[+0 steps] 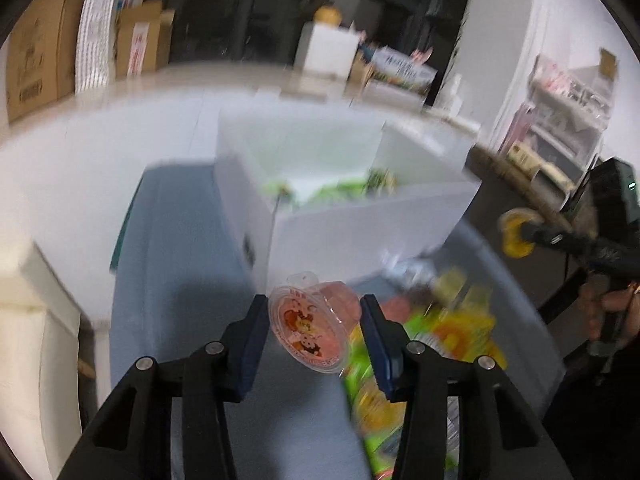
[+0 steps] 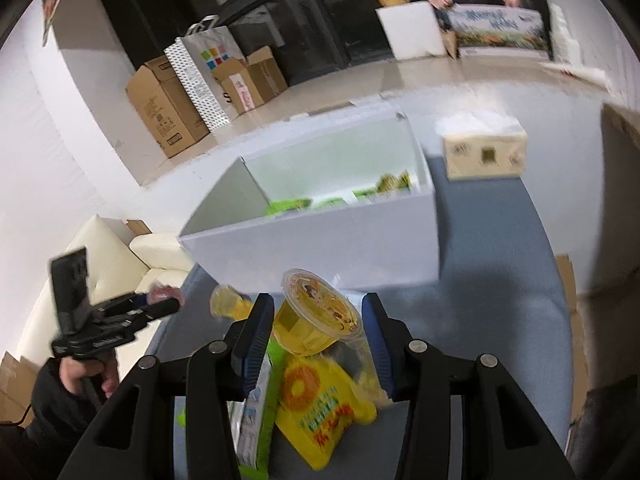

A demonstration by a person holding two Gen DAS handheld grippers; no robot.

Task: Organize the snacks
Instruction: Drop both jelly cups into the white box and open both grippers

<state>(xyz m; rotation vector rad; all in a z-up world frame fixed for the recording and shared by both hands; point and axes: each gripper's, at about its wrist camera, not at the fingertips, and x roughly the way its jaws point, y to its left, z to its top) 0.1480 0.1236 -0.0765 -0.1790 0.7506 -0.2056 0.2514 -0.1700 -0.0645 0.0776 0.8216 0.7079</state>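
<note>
1. Partly done, I judge: green packets (image 2: 289,205) already lie inside the white box (image 2: 320,240), while a pile of bags (image 2: 320,404) waits on the blue table (image 2: 500,320) just in front of the box.
2. Left gripper (image 1: 314,326): jaws clamped on a pink jelly cup (image 1: 310,330), lifted in front of the box.
3. Right gripper (image 2: 318,322): jaws clamped on a yellow jelly cup (image 2: 320,316), near the box.
4. Both cups are clear, round plastic with printed foil lids; the box is smooth and stiff-walled; the bags are glossy and crinkly.

White box (image 2: 320,240) wall just ahead
</note>
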